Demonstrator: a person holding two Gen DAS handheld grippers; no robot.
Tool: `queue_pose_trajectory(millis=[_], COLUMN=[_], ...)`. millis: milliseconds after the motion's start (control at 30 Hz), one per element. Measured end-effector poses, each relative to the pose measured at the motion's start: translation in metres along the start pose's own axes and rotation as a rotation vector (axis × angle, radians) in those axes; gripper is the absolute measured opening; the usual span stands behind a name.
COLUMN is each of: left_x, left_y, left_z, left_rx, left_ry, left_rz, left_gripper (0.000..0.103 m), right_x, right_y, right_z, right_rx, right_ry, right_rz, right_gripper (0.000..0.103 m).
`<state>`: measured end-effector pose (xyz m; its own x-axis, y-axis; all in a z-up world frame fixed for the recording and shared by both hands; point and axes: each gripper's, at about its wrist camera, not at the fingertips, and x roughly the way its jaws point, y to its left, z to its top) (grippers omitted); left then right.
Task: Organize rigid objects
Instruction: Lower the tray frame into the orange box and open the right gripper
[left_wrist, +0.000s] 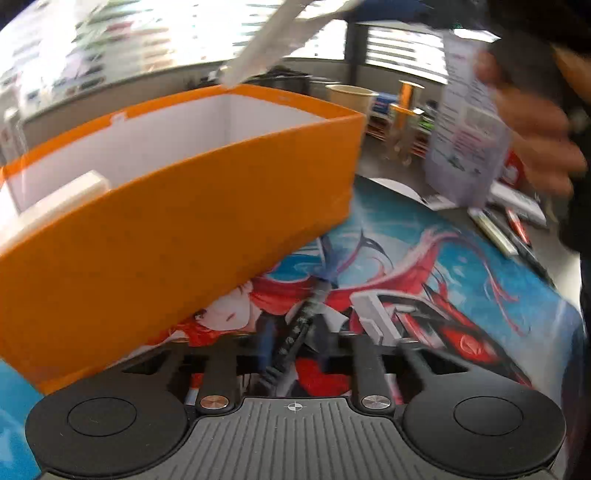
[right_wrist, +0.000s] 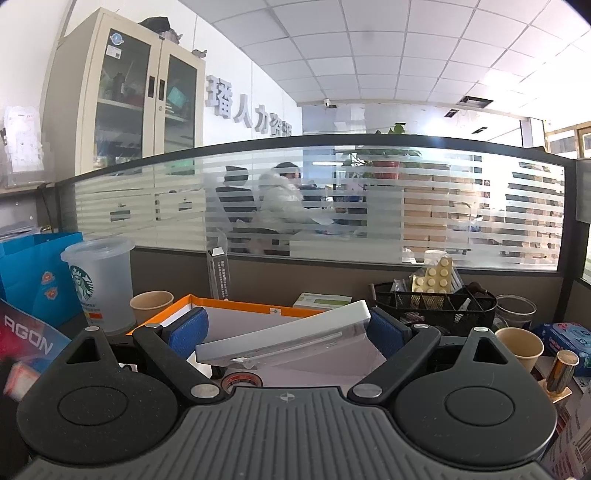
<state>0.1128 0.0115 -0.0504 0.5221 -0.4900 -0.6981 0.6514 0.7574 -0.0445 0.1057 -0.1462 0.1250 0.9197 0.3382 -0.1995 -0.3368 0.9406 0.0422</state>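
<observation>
An orange box (left_wrist: 177, 206) with a white inside stands on the printed desk mat (left_wrist: 443, 266). It also shows in the right wrist view (right_wrist: 236, 306). My right gripper (right_wrist: 288, 330) is open, its blue pads (right_wrist: 188, 330) wide apart. A long white flat object (right_wrist: 288, 341) lies tilted between them, above the box opening. In the left wrist view that white object (left_wrist: 266, 44) hangs over the box's far corner. Another white piece (left_wrist: 62, 199) rests inside the box at the left. My left gripper's fingertips are hidden below the frame edge, its linkage (left_wrist: 291, 373) low over the mat.
A Starbucks cup (right_wrist: 101, 284), paper cups (right_wrist: 151, 304), a blue bag (right_wrist: 33, 273), a black mesh organizer (right_wrist: 432, 306) and a tape roll (right_wrist: 242, 380) stand around the box. Pens (left_wrist: 513, 232) lie at the mat's right edge. A hand holds a paper (left_wrist: 469, 136).
</observation>
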Motion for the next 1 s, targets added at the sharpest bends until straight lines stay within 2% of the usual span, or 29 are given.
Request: queue_pose_trajectory(millis=[133, 400, 533, 767, 1000], left_x=[-0.009, -0.053, -0.071, -0.106, -0.126], left_y=[-0.015, -0.03, -0.036, -0.036, -0.015], left_z=[-0.009, -0.006, -0.002, 0.013, 0.037], left_rx=[0.002, -0.032, -0.03, -0.016, -0.021], left_ry=[-0.03, -0.14, -0.189, -0.294, -0.36], left_rz=[0.055, 0.014, 0.023, 0.07, 0.143], left_gripper=[0.012, 0.011, 0.01, 0.01, 0.01], right_x=[-0.002, -0.012, -0.02, -0.03, -0.024], right_y=[-0.002, 0.0, 0.001, 0.009, 0.015], right_z=[-0.001, 0.001, 0.006, 0.016, 0.027], right_rx=[0.01, 0.009, 0.007, -0.014, -0.032], right_ry=[-0.002, -0.018, -0.036, -0.066, -0.08], right_rz=[-0.006, -0.001, 0.0, 0.004, -0.001], right_gripper=[0.091, 0.091, 0.091, 0.091, 0.087])
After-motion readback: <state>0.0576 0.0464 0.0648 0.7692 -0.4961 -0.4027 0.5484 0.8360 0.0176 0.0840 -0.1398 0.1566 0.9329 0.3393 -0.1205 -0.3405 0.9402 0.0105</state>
